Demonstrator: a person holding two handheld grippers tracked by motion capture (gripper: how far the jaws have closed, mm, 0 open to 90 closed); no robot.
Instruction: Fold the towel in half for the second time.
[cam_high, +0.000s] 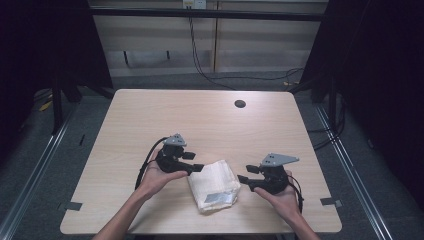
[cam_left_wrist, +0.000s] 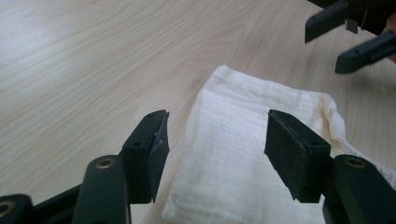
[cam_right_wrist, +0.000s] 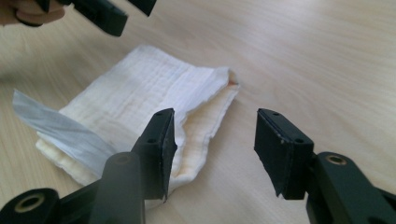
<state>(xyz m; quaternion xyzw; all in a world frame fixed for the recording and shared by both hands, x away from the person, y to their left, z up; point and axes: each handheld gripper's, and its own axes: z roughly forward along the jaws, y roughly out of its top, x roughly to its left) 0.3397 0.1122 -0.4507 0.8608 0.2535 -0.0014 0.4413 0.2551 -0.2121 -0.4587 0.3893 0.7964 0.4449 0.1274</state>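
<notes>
White folded cloth (cam_high: 214, 186) lies near the counter's (cam_high: 150, 115) near edge between our left tool (cam_high: 196, 167) and right tool (cam_high: 243, 179), both wide open and empty, so we judge the folding nearly finished.

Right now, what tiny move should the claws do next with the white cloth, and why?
Probably ease the right gripper forward so its open jaws straddle the near edge of the folded cloth, then close. Both grippers sit open beside it, the left gripper at its other side, neither gripping anything, and the layered edge gapes toward the right one.
</notes>
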